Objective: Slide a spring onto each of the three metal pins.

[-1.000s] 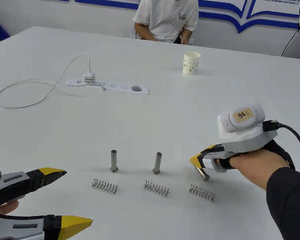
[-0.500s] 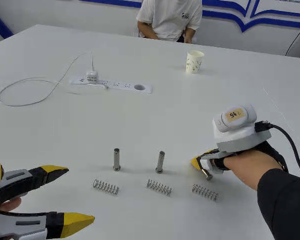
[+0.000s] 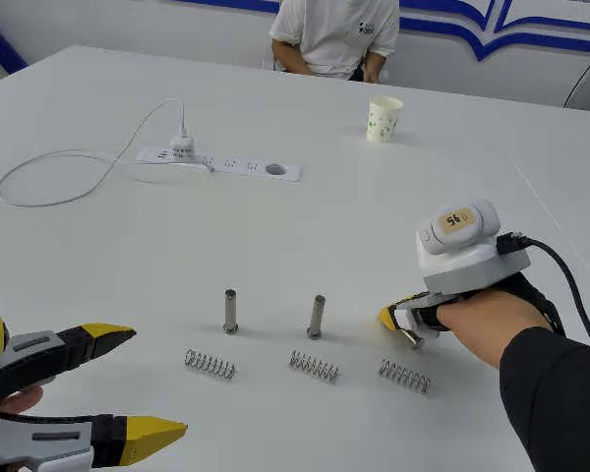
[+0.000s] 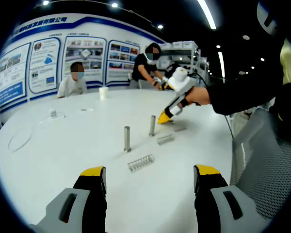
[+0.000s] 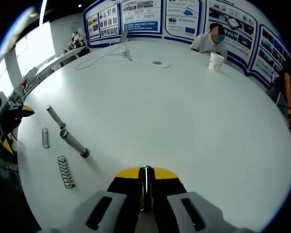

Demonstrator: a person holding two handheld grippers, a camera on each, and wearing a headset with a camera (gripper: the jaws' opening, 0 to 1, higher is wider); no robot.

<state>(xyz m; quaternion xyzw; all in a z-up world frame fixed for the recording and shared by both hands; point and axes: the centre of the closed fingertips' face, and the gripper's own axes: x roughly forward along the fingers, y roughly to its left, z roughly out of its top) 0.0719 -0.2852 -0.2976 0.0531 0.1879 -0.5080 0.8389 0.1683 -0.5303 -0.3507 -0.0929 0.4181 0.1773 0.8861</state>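
Right gripper [image 3: 398, 320]: fingers clamped on third pin [image 3: 411, 340], tilted, low over counter [image 3: 374, 216]. Nearest spring [image 3: 404, 376] lies flat just beside it, person's side, long axis crosswise (right hand far closer). Left gripper [image 3: 157, 382]: fingers wide apart, near left spring [image 3: 209, 364].

White table [image 3: 374, 216], blue-trimmed poster wall [image 4: 94, 58]

Third pin [image 3: 411, 341] mostly hidden in the right claw [image 3: 390, 319]; seated person [image 3: 334, 34] cropped at top.
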